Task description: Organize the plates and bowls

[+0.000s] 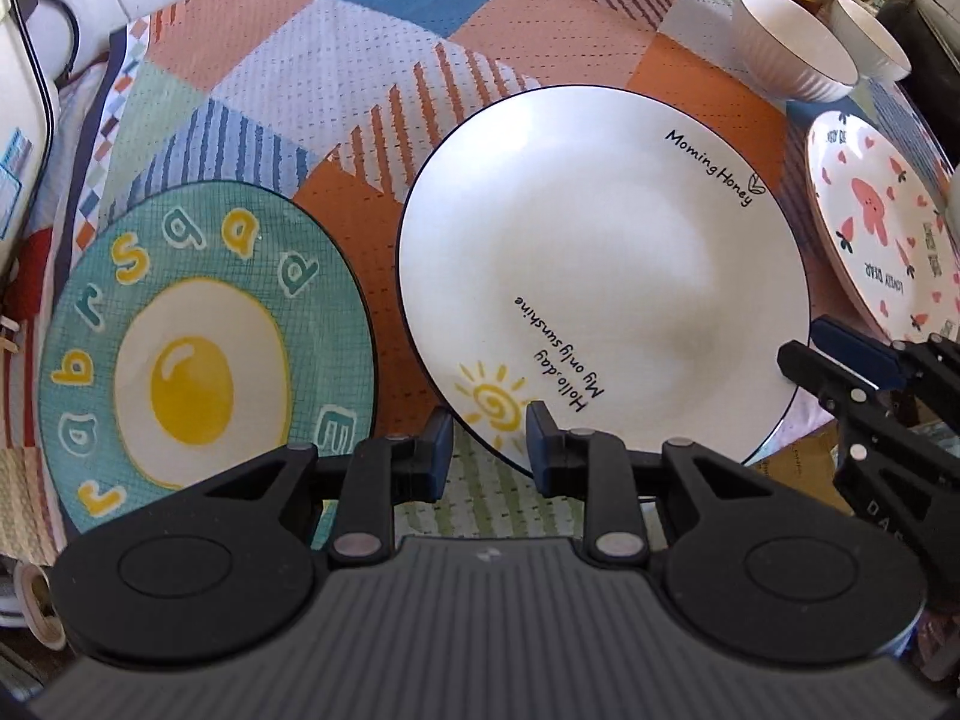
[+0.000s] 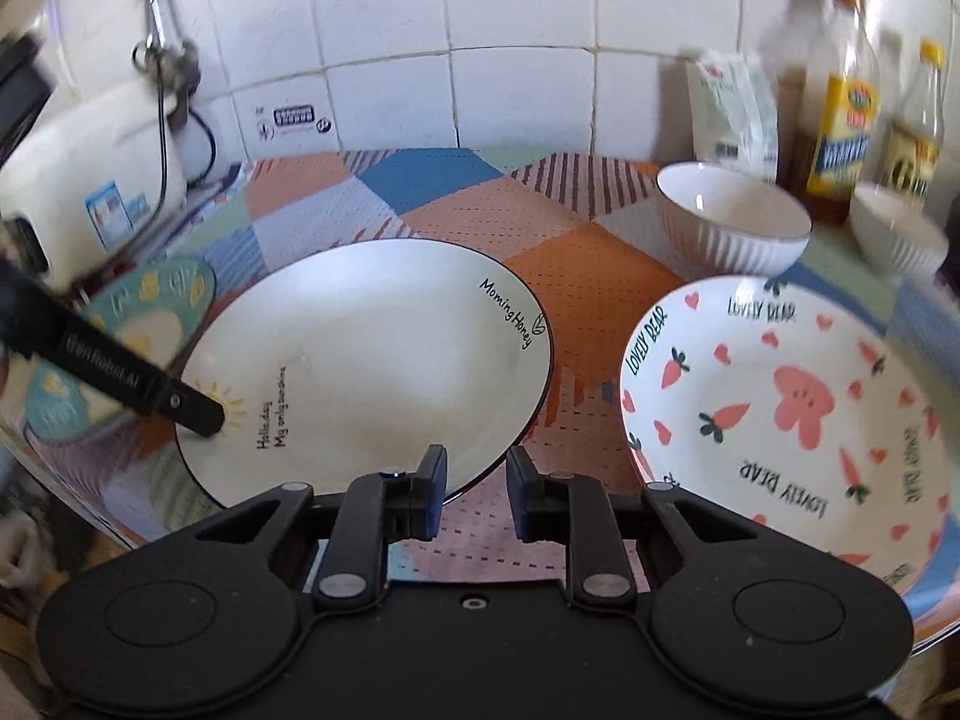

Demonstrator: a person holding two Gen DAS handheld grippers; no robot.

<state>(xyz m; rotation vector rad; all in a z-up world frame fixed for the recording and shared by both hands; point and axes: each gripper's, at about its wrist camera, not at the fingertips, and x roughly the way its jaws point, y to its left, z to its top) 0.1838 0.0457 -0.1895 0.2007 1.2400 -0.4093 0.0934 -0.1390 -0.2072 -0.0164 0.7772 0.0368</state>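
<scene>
A white plate with a sun drawing (image 1: 600, 276) lies in the middle of the patchwork cloth; it also shows in the right wrist view (image 2: 372, 354). A teal fried-egg plate (image 1: 198, 354) lies to its left, and a pink bear plate (image 1: 882, 228) (image 2: 786, 420) to its right. Two white ribbed bowls (image 1: 792, 48) (image 1: 870, 39) stand at the back right. My left gripper (image 1: 489, 447) is open at the white plate's near edge. My right gripper (image 2: 477, 495) is open, just off that plate's near right edge; it also shows in the left wrist view (image 1: 840, 360).
A white rice cooker (image 2: 90, 180) stands at the back left. Bottles (image 2: 840, 114) and a white packet (image 2: 732, 114) stand against the tiled wall behind the bowls. The cloth's front edge runs just under both grippers.
</scene>
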